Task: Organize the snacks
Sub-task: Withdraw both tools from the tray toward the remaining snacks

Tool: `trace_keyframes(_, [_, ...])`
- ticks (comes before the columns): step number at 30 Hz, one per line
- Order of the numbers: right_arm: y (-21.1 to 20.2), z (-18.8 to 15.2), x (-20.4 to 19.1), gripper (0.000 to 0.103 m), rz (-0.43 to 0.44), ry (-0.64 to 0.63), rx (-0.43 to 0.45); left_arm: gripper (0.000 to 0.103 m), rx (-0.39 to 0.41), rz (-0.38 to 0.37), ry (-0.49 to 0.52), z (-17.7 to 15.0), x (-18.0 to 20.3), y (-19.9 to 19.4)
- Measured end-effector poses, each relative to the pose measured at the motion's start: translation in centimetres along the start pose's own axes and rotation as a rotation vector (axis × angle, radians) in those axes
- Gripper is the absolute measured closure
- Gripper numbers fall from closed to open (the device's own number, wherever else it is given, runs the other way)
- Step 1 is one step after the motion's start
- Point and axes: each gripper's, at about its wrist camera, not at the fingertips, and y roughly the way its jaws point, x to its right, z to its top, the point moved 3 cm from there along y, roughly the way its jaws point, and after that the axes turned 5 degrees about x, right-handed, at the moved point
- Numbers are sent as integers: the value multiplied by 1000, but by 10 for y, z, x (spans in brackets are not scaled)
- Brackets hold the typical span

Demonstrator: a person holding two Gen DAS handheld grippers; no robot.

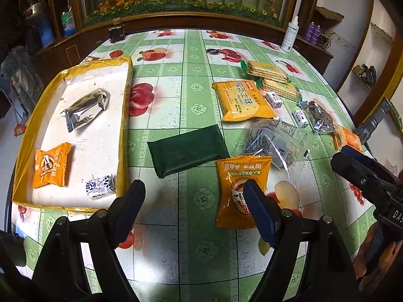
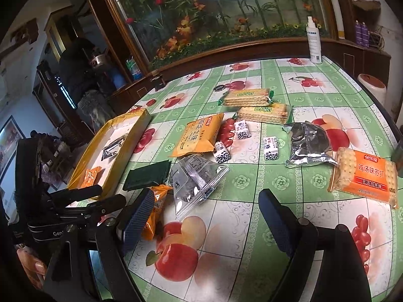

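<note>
A yellow-rimmed tray (image 1: 126,95) lies at the left; it holds a silver packet (image 1: 87,108), a small orange packet (image 1: 51,164) and a white patterned candy (image 1: 99,190). My left gripper (image 1: 195,187) is open and empty above the table, between the tray and an orange snack packet (image 1: 241,188). A dark green packet (image 1: 187,149) lies just beyond it. My right gripper (image 2: 206,198) is open and empty, near a clear seed bag (image 2: 195,181). An orange cracker pack (image 2: 365,177) lies to its right.
Loose on the fruit-print tablecloth (image 2: 252,226) are a yellow biscuit pack (image 2: 199,134), two cracker sleeves (image 2: 262,112), a silver bag (image 2: 308,146) and three white candies (image 2: 270,148). A white spray bottle (image 2: 313,41) stands at the back edge by a wooden cabinet.
</note>
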Motion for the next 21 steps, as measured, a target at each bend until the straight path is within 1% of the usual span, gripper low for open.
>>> trace_keyframes(3, [-1,1,-3,17,-37,-37,5,23,12,10,15,0,3,-2])
trace_keyframes(6, [0,2,-7,17,-53,-72,2,23,3,-15,15,0,6,-1])
trace_keyframes(11, [5,5,-13,17,-8,-109,-10,23,-31,-83,22,-6,18,7])
trace_keyframes(15, [11,11,-18,17,32,-139,-26,23,-36,-75,49,-6,30,17])
trace_keyframes(19, [24,16,-27,17,56,-205,-47,23,-91,-92,23,-7,29,37])
trace_keyframes(21, [34,16,-33,17,61,-250,-62,23,-126,-72,10,-11,23,47])
